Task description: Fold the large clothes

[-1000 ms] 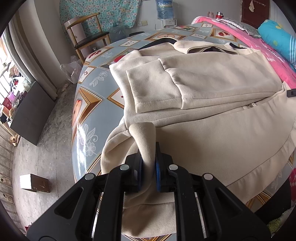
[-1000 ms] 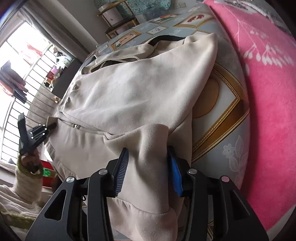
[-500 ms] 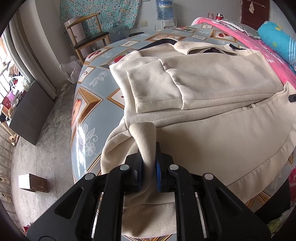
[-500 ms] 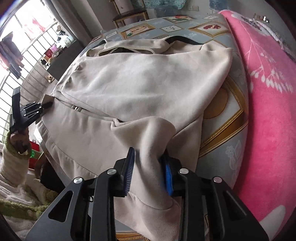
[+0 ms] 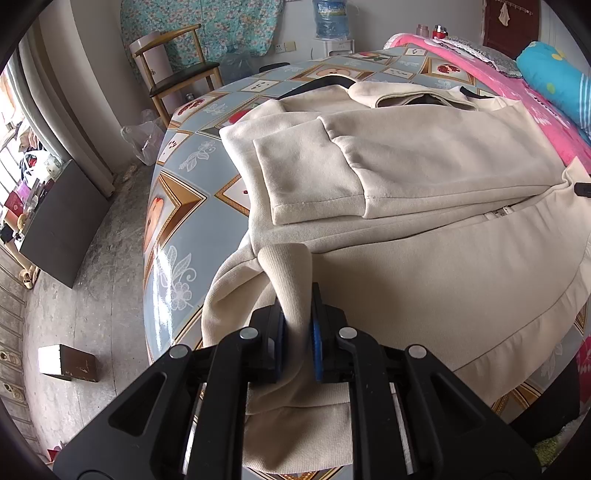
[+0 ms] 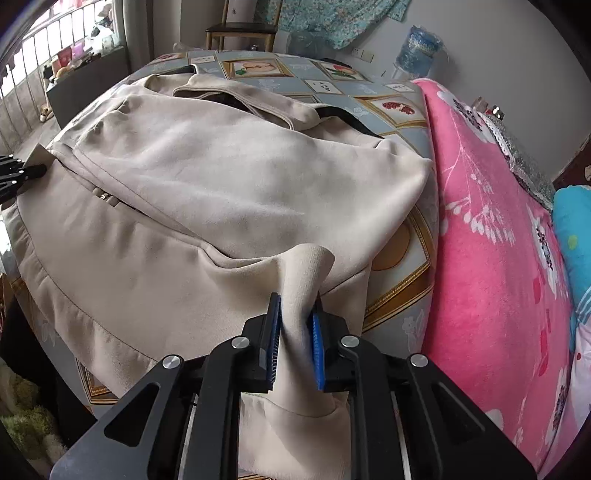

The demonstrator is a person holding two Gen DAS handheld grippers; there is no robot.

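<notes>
A large beige zip jacket (image 5: pixel 424 206) lies spread on a table with a patterned blue cloth (image 5: pixel 177 206). One sleeve is folded across its chest. My left gripper (image 5: pixel 298 332) is shut on the jacket's hem corner at the near left edge. My right gripper (image 6: pixel 295 332) is shut on the other hem corner of the jacket (image 6: pixel 229 192) at the near right edge. The left gripper's tip also shows at the far left of the right wrist view (image 6: pixel 22 171).
A pink flowered blanket (image 6: pixel 491 266) and a blue pillow (image 5: pixel 554 74) lie to the right of the table. A wooden chair (image 5: pixel 177 70) and a water bottle (image 5: pixel 330 18) stand behind it. A dark cabinet (image 5: pixel 62 229) and a small box (image 5: pixel 66 363) are on the floor at left.
My right gripper has closed tighter on the hem corner and swung, so the jacket now sits more centred in its view. My left gripper has held still on its corner.
</notes>
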